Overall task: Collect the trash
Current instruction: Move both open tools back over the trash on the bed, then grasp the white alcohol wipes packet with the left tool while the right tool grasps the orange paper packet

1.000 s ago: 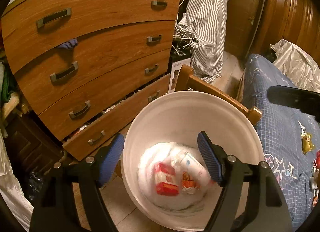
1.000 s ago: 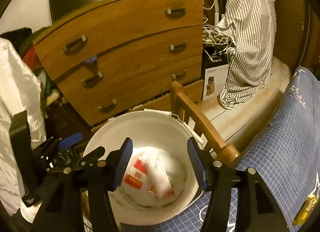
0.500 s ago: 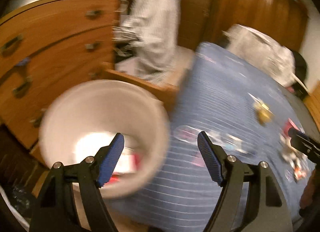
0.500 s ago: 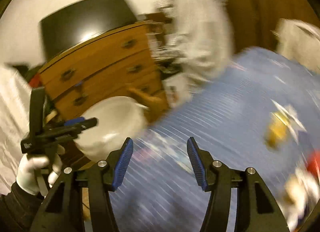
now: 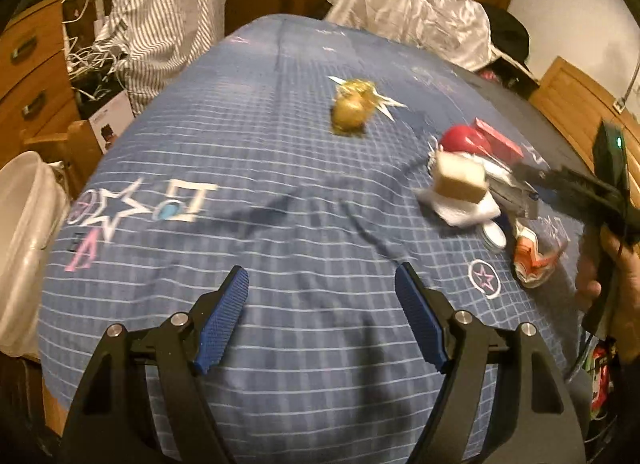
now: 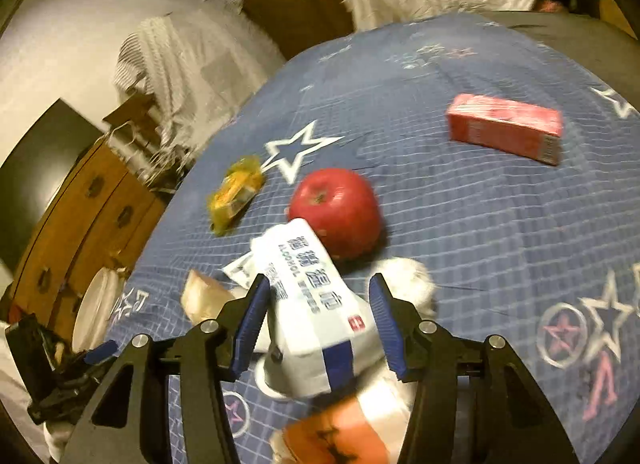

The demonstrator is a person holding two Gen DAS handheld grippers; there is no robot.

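We are holding the left gripper (image 5: 320, 318) wide open and empty over the blue bedspread (image 5: 280, 168). Our right gripper (image 6: 316, 324) is half open, its jaws standing on either side of a white wipes pack (image 6: 316, 296) without pressing it. The pack is lying among the trash beside a red apple (image 6: 336, 212). The white bin (image 5: 24, 232) is standing at the bed's left edge.

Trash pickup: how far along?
Midway. Nothing in hand: the left hand-held gripper hangs open over bare bedspread; the right hand-held gripper straddles the wipes packet, not yet pinching. The yellow wrapper, red box and orange wrapper remain.
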